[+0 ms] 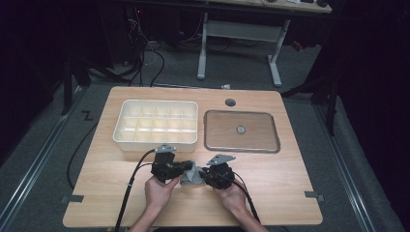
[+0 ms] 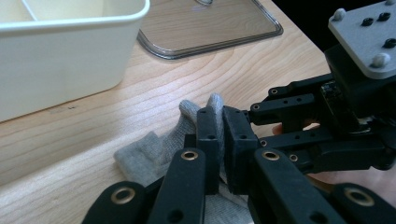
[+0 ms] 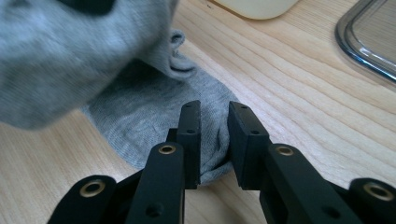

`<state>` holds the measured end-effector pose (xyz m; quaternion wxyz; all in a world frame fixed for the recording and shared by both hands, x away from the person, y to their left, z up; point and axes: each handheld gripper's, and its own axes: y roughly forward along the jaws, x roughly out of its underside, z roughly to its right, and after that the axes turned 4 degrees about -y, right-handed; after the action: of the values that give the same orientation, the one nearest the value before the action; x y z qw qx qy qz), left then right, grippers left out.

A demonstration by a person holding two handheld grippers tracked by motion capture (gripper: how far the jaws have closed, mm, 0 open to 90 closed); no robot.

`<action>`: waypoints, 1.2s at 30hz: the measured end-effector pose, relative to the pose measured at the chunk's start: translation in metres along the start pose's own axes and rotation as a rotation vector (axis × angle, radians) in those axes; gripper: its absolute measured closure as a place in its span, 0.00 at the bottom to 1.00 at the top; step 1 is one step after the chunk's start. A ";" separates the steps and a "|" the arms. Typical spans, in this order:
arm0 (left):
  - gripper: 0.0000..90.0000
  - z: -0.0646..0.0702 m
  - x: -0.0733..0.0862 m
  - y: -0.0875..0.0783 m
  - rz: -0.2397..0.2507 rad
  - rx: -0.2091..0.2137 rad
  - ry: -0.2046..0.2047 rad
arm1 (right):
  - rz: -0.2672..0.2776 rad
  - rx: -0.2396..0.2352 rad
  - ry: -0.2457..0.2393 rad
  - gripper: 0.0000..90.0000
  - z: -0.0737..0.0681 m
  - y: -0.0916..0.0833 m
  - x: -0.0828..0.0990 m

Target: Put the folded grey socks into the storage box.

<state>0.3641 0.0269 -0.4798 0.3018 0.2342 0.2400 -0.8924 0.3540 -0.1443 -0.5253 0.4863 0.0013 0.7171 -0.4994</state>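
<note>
socks: one grey sock (image 1: 192,176) can be counted for sure, bunched up between the two grippers; whether a second one is folded into it can't be told
sock fabric: soft fine-ribbed knit, wrinkled; a fold of it is seen poking up just past the left jaw tips (image 2: 187,122), and a rounded flat end is spread on the wood under the right jaws (image 3: 154,112)
left gripper: (image 1: 177,167) one, black with brass-coloured pivot pins; jaws are pressed nearly together and the sock is pinched between them
right gripper: (image 1: 207,174) one, same build, grey three-cornered plate on top; jaws are set a little apart with an edge of the sock caught in the gap, so a pinch is read there too
hands: two, one wrapped round each gripper body, forearms cut off at the bottom edge of the high view
organizer box: (image 1: 126,134) one, cream plastic, rectangular, split into a grid of small cells; sits just beyond the left gripper
tray: (image 1: 275,136) one, shallow, clear-rimmed rectangle with rounded corners, a small round thing at its centre; found beyond the right gripper
table: (image 1: 285,183) one, pale wood grain, a round hole near its far edge
hard to make out: upper left of the right gripper view is taken up by a blurred grey lump of sock, too close for detail; the sock's middle is covered by the jaws in the high view
</note>
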 end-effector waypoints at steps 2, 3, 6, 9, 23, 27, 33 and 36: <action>0.96 0.000 0.001 0.001 -0.002 -0.001 0.002 | 0.000 -0.006 -0.001 0.84 -0.001 0.001 0.000; 0.96 0.000 0.003 0.003 -0.005 -0.006 0.008 | 0.003 -0.008 -0.002 0.84 -0.001 0.001 -0.001; 0.96 -0.002 0.008 0.008 -0.017 -0.017 0.028 | 0.006 -0.015 -0.004 0.84 -0.001 0.001 -0.001; 0.96 -0.005 0.011 0.012 -0.024 -0.028 0.047 | 0.013 -0.029 0.006 0.83 0.000 0.002 0.000; 0.96 -0.010 0.019 0.025 -0.021 -0.057 0.049 | 0.026 -0.033 0.033 0.84 0.005 -0.009 0.003; 0.96 -0.010 0.017 0.025 -0.004 -0.057 0.047 | 0.007 -0.037 0.027 0.85 0.005 -0.003 0.004; 0.96 -0.010 0.013 0.030 0.032 -0.063 0.034 | -0.001 -0.045 0.018 0.86 0.005 -0.002 0.004; 0.96 -0.013 0.018 0.036 0.026 -0.083 0.058 | -0.003 -0.044 0.016 0.86 0.005 -0.003 0.004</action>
<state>0.3782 0.0014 -0.5103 0.3158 0.2505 0.2825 -0.8705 0.3542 -0.1515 -0.5266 0.4799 -0.0063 0.7316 -0.4842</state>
